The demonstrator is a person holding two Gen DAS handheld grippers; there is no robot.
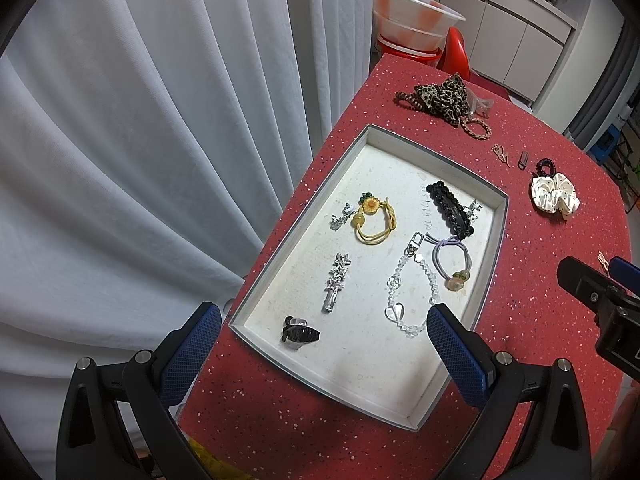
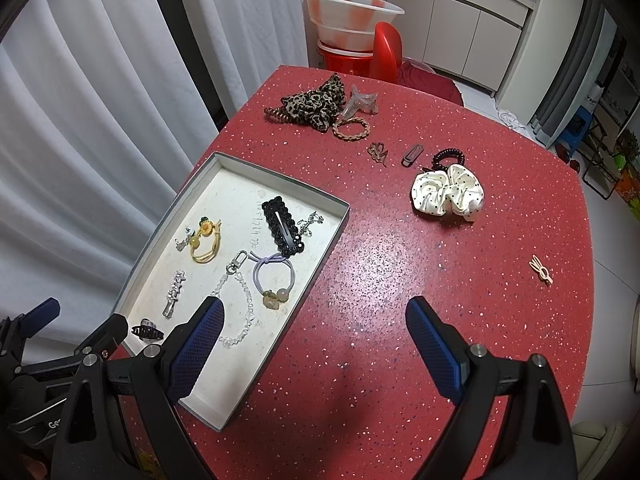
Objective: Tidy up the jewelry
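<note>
Red speckled table [image 2: 400, 280], white curtain [image 1: 140, 140]

White curtain [image 1: 140, 140] hangs beside translucent basin [image 2: 352, 14], red chair [image 2: 386, 50].

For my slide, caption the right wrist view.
Open right gripper above red table, beside jewelry tray.
</note>
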